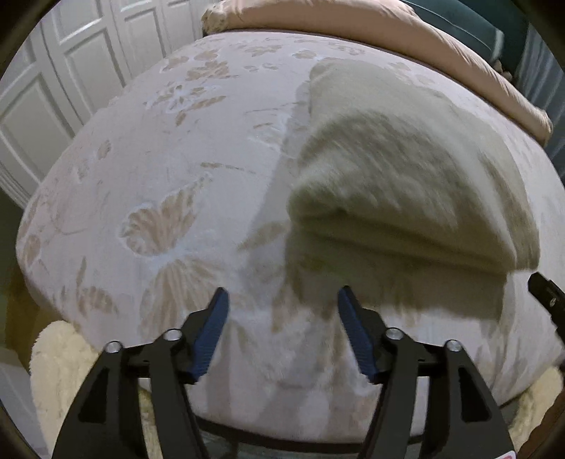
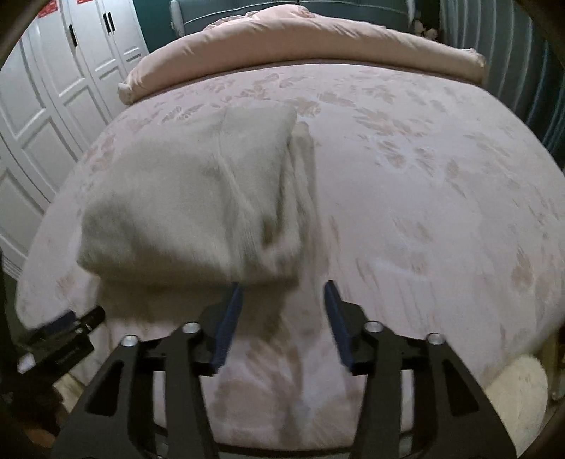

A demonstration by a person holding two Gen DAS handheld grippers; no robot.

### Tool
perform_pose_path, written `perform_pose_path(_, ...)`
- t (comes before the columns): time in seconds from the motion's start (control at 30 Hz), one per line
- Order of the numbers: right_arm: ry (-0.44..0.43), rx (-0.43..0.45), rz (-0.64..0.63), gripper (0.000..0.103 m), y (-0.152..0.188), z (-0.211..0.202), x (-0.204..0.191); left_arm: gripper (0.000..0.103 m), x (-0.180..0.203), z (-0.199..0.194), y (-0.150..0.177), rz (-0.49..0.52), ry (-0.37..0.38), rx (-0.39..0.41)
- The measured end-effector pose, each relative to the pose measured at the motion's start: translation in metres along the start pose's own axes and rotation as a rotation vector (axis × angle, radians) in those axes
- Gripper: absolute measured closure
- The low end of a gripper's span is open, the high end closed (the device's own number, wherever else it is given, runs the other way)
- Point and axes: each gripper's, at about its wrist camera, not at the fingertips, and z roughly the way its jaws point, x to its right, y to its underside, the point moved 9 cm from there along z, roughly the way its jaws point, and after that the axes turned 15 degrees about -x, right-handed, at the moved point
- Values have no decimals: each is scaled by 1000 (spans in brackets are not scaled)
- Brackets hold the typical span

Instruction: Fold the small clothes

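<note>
Hovering nearest the lens in each wrist view was a two-finger tool with blue-padded fingers. The left gripper [image 1: 282, 296] had its fingers spread wide, pinching nothing, over the near edge of the bed. The right gripper [image 2: 284, 289] was likewise spread and empty, its left pad just at the near hem of the garment; whether it touched could not be told through the blur.

Item, floor level: a cream shaggy rug [image 1: 60, 356] below the bed's near edge, showing at the lower left of the left view and the lower right of the right view.

Item, bed surface: a pale pink bedspread [image 1: 159, 169] with a leaf-and-flower pattern, covering the mattress.

Item, task piece: a folded beige knit garment [image 1: 406, 183], lying on the bedspread just beyond both tools, to the right of the left gripper and to the left of the right one. Layered folded edges faced the cameras; the fabric was motion-blurred.

Item, far end of bed: a rolled pink duvet [image 2: 300, 39] lying across the width of the bed.

Item, backdrop: a white panelled wardrobe [image 2: 53, 88] on the left, and a dark teal headboard [image 2: 317, 7] behind the duvet.
</note>
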Motion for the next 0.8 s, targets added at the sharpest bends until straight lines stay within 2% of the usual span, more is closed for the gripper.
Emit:
perform_pose_path(0.17,29,-67,32,46,35,28,-1,32,8,9,20,21,-4,-18)
perform_pose_path(0.23,42,-63,35,35,43,29,-1,28,8,11,25,17,-22,-5)
perform_pose_path(0.3,63,-48,24,29,47,31,-3,23,9,13,27,14,-20,2)
perform_pose_path(0.6,67,-36,44,10,59,39,-6,17,9,17,37,7,-49,48)
perform_pose_path(0.8,89,-14,18,5,67,42,-10,15,13,15,45,-1,-60,77)
